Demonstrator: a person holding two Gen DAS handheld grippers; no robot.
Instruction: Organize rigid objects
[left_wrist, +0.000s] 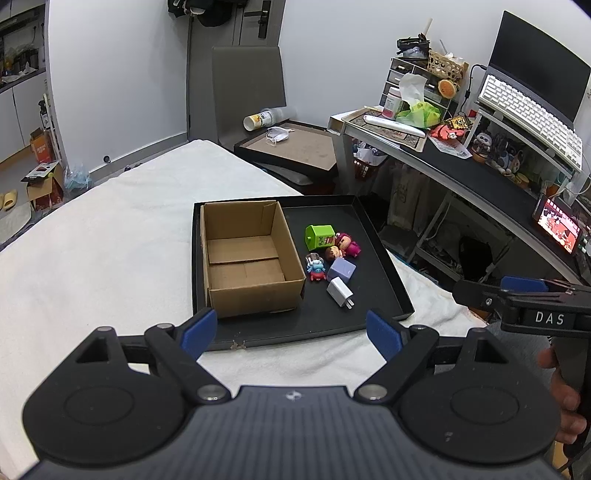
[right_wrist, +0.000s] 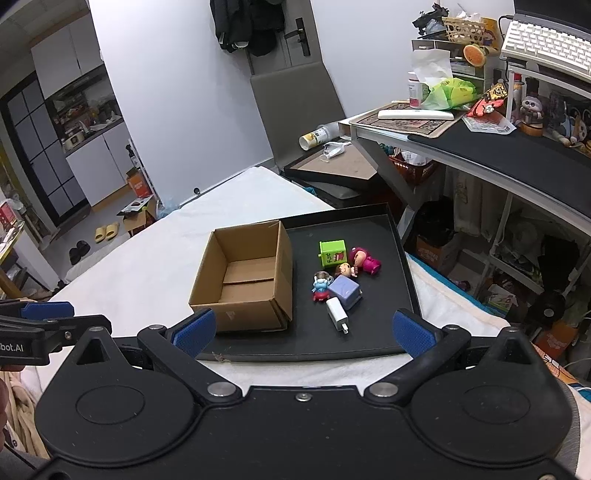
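My left claw (left_wrist: 291, 332) & right claw (right_wrist: 303, 332) both spread wide, nothing in either, hovering at near edge of black tray (left_wrist: 384, 273) on the bed. Cardboard box (left_wrist: 247, 258) sits in tray's left half; toys + white charger (left_wrist: 340, 292) clustered just right of it.

Black tray (left_wrist: 384, 273) on bed (left_wrist: 92, 240) (white-covered)

A lived-in home bedroom: a bed (left_wrist: 110, 240) with white bedding fills the middle, a cluttered desk (left_wrist: 480, 173) with keyboard (left_wrist: 528, 118) and monitor (left_wrist: 539, 62) stands at right, slippers (right_wrist: 107, 232) lie on the floor at left, and a kitchen counter (right_wrist: 92, 129) shows upper left.
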